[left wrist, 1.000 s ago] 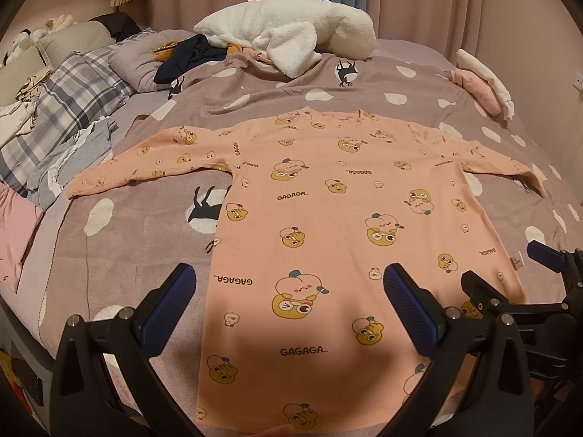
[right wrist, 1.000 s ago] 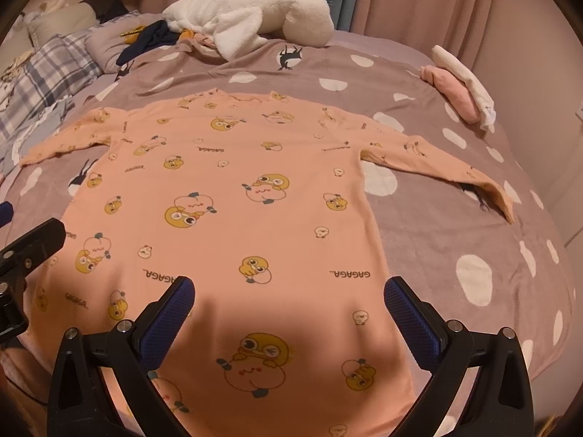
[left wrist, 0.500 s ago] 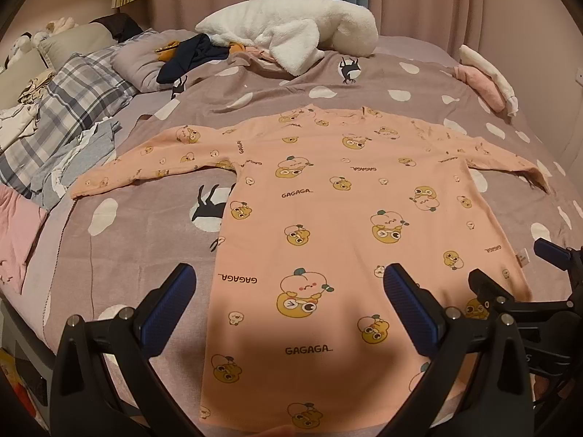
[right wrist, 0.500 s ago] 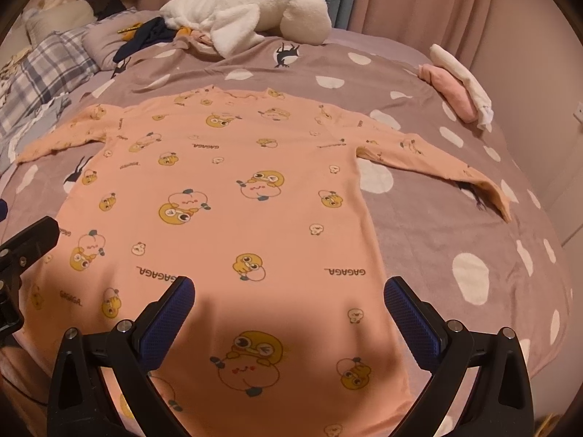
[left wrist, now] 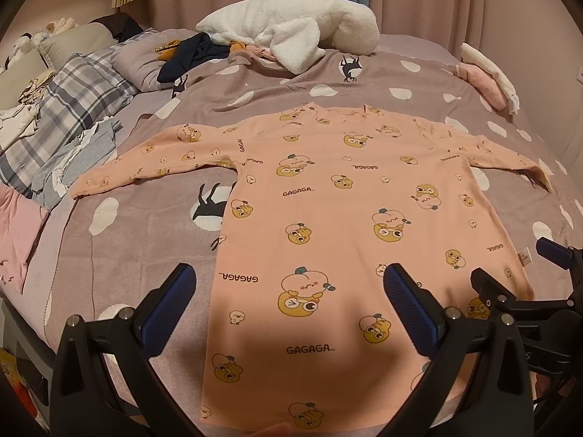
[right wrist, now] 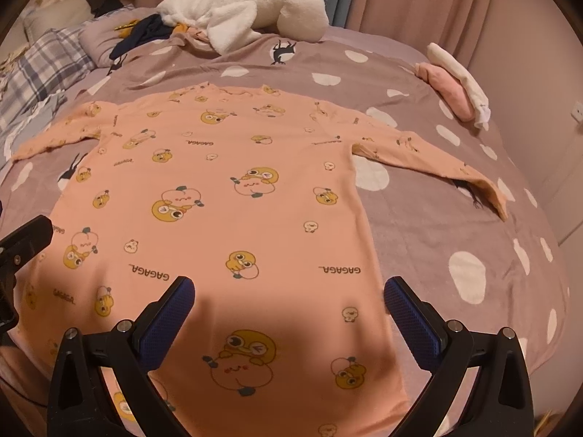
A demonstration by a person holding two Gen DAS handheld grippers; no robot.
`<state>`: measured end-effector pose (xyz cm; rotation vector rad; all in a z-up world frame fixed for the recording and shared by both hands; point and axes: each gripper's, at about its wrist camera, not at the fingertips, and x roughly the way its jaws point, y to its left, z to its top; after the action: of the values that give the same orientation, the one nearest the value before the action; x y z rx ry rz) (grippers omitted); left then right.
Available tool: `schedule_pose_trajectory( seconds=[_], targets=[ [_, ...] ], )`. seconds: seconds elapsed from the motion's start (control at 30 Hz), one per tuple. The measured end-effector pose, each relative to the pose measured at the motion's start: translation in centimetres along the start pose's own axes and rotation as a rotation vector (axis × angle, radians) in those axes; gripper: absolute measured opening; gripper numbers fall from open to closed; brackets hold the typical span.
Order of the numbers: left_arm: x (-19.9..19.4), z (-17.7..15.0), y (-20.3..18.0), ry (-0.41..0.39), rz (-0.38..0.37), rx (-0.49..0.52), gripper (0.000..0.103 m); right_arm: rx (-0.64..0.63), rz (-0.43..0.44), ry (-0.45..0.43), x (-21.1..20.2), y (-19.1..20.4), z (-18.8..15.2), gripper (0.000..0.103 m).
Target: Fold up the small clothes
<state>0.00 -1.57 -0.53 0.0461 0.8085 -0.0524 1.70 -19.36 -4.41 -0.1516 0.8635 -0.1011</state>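
Left wrist view: a peach long-sleeved shirt (left wrist: 339, 218) printed with cartoon ducks and the word GAGAGA lies flat and unfolded on a mauve bedspread (left wrist: 138, 255) with white spots. Both sleeves stretch out sideways, and the hem is nearest the camera. The left gripper (left wrist: 288, 307) hovers over the lower left part of the shirt, its two blue-padded fingers spread wide with nothing between them. At the right edge, part of the right gripper (left wrist: 524, 266) shows, also above the hem area. A white fluffy blanket (left wrist: 291, 32) is heaped at the far end of the bed, a plaid pillow (left wrist: 69, 109) lies at the left, and a folded pink and white pile (left wrist: 488, 80) sits at the far right.

Right wrist view: the same shirt (right wrist: 226, 196) fills the middle of the bed, with its right sleeve running out over the bedspread (right wrist: 455, 225) toward the right. The right gripper (right wrist: 289, 309) hangs above the shirt's lower right part, fingers wide apart and holding nothing. A black piece of the left gripper (right wrist: 22, 244) pokes in at the left edge; how far open it is cannot be told from here.
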Motion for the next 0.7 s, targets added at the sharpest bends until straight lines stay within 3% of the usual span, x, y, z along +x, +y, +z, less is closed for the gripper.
schedule_pose_trajectory(
  seconds=[0.7],
  targets=[
    [0.51,0.12,0.11,0.017,0.004,0.002,0.103,0.014,-0.003,0.015,0.63,-0.49,0.09,0.103]
  ],
)
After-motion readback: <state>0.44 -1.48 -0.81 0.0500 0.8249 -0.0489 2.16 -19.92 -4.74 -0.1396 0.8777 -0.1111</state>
